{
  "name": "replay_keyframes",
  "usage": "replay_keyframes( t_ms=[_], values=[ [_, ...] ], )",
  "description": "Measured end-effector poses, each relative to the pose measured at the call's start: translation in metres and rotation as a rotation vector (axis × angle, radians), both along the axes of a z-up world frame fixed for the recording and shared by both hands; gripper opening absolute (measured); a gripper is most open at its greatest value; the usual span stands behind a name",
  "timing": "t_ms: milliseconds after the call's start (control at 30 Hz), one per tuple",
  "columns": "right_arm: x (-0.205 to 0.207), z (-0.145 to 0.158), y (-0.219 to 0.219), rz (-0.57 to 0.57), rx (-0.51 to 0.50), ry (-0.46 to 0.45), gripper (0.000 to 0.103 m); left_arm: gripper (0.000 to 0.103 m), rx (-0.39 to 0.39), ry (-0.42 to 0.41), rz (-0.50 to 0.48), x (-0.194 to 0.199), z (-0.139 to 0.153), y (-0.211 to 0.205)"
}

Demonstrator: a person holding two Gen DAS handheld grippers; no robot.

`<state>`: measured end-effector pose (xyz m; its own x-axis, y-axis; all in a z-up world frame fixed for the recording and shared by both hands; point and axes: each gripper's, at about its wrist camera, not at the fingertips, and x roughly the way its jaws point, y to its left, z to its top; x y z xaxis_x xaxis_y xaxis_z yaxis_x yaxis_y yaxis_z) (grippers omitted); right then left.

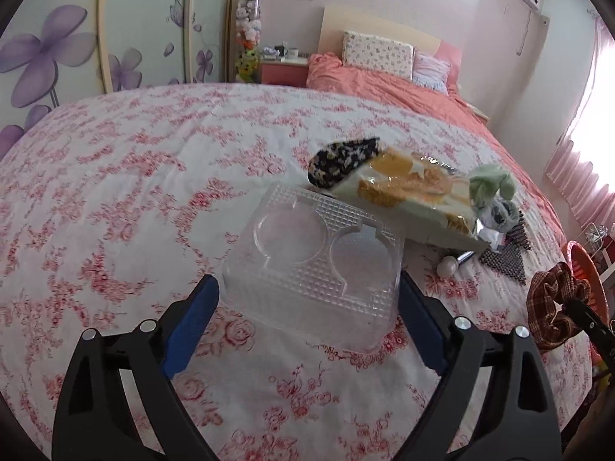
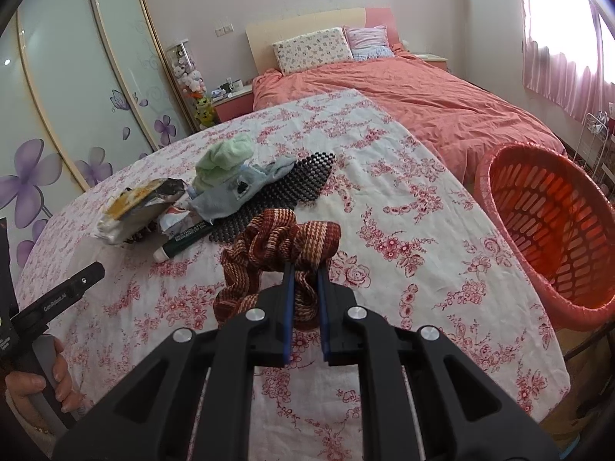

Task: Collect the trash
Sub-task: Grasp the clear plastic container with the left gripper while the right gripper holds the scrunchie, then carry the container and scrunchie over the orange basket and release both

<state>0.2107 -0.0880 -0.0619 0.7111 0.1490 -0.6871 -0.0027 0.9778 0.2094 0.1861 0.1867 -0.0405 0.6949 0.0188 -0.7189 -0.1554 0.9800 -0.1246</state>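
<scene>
A clear plastic blister tray [image 1: 307, 253] with two round hollows lies on the floral tablecloth. My left gripper [image 1: 306, 277] is spread wide with the tray between its blue pads [image 1: 192, 326]; the right pad stands at the tray's corner and a thin gap shows at the left one. My right gripper [image 2: 305, 269] is shut on a brown plaid scrunchie [image 2: 280, 238], held just above the cloth; the scrunchie [image 1: 553, 303] also shows at the right edge of the left wrist view. A crumpled snack bag [image 1: 415, 188] [image 2: 134, 207] lies beyond the tray.
An orange laundry basket [image 2: 557, 230] stands off the table's right edge. Near the bag lie a black floral cloth [image 1: 342, 161], a green cloth [image 2: 226, 157], a grey-blue cloth [image 2: 238, 192], a black mesh mat [image 2: 292, 184] and a dark tube [image 2: 180, 246]. A bed [image 2: 423, 88] lies behind.
</scene>
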Motion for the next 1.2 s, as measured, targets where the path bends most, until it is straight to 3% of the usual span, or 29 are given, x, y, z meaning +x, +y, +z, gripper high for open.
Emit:
replay_keyframes(
  t_ms=[500,767,1200],
  values=[
    [-0.032,0.038,-0.022,-0.031,0.013,-0.116,0.012,0.090,-0.025,-0.119,-0.037,-0.039,0.050,-0.027],
    [-0.050,0.056,-0.049,-0.101,-0.002,-0.191,0.012,0.090,-0.041,-0.169,-0.116,-0.046,0.068,-0.066],
    [-0.071,0.067,-0.111,-0.286,-0.074,-0.276,0.012,0.090,-0.073,-0.190,-0.285,-0.033,0.071,-0.152]
  ],
)
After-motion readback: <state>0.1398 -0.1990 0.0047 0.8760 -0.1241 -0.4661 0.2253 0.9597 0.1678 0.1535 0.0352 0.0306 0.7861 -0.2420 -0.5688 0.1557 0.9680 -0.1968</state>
